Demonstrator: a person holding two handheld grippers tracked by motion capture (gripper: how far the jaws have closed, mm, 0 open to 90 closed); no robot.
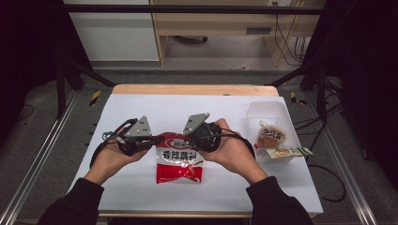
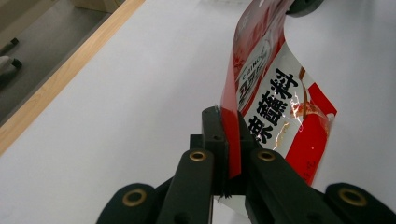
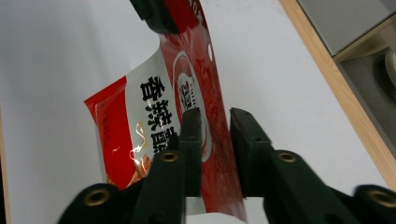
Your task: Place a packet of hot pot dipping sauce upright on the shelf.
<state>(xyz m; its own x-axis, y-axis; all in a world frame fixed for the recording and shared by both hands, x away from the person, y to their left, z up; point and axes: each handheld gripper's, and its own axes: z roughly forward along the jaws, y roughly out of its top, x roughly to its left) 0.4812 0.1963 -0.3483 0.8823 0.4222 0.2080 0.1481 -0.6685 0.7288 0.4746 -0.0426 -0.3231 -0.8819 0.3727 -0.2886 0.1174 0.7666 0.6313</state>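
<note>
Left tool point(image 2: 227, 140): clamped on the top edge of the red sauce packet point(image 1: 179, 161).
Right tool point(image 3: 215, 135): jaws slightly parted around that edge, not pressing.
Packet: hangs between both tools, long axis dropping toward the worktop point(image 1: 141, 105).

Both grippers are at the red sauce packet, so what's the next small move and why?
Probably draw the right gripper back off the packet: its jaws stand apart around the top edge, while the left gripper is clamped on that edge and holds it up.

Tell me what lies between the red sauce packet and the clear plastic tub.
Bare white table cover, in the high view, separates the red sauce packet from the clear plastic tub.
</note>
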